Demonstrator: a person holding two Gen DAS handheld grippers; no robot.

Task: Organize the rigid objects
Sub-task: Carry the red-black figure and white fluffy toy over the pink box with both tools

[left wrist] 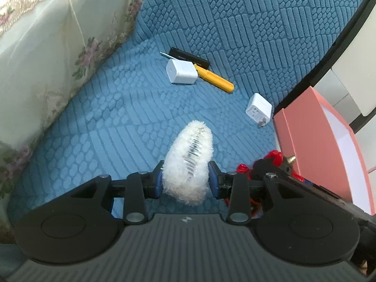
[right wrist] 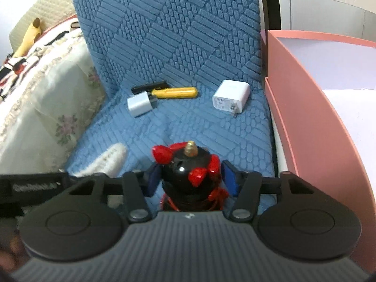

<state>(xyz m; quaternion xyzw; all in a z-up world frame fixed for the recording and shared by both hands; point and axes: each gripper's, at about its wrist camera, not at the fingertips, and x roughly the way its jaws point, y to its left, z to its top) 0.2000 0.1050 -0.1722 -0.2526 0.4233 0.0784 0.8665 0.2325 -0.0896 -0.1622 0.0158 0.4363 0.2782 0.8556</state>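
My left gripper is shut on a white fluffy hair clip with a clear toothed spine, held just above the blue textured seat. My right gripper has its blue pads against both sides of a black and red mini tripod whose brass screw points away from me. The tripod also shows at the right of the left wrist view. On the seat farther back lie a white charger cube, a yellow screwdriver, a black bar and a white pronged charger.
An open pink box with a pale inside stands right of the seat, close to the right gripper. A floral cushion borders the seat's left side. The blue backrest rises behind the objects. A yellow plush toy lies far left.
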